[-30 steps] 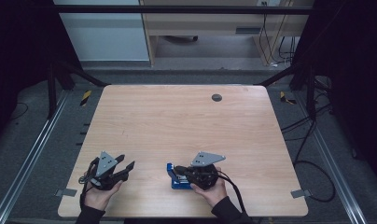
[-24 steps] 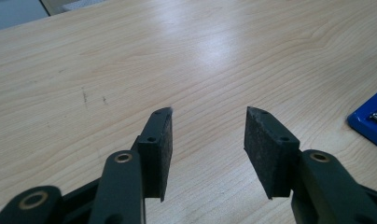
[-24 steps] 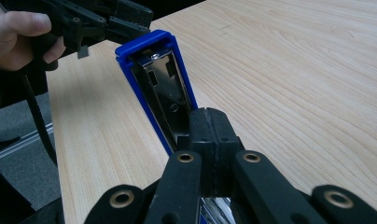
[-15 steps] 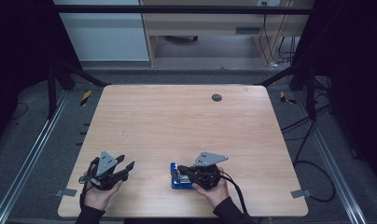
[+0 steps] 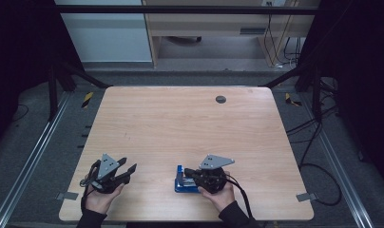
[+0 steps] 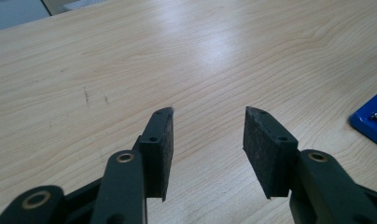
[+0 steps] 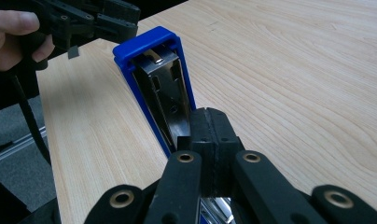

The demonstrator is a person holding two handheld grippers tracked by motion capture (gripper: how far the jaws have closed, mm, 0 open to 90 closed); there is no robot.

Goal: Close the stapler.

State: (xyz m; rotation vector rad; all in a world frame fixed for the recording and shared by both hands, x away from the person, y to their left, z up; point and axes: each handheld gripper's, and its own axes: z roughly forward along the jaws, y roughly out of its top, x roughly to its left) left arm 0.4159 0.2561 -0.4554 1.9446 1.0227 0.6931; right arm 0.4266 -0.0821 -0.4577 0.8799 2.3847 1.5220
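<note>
We hold a two-jaw gripper in each hand at the near edge of the wooden surface. The blue stapler lies flat on the surface near that edge, towards our right, with its metal staple channel facing up and exposed.

The right gripper rests over the near end of the stapler. Its jaws stand fully closed, pad against pad, directly above the metal channel; whether a thin metal part is pinched between the pads we cannot tell.

The left gripper is held just above bare wood, well apart from the stapler, whose blue corner shows at the edge of the left gripper view. Its jaws stand partly open and hold nothing.

We judge the step in hand to be working on the stapler's open channel with the right gripper while the left waits. The next move likely calls for the left gripper to cross to the far blue end and steady the body, so that it does not slide on the smooth wood.
</note>
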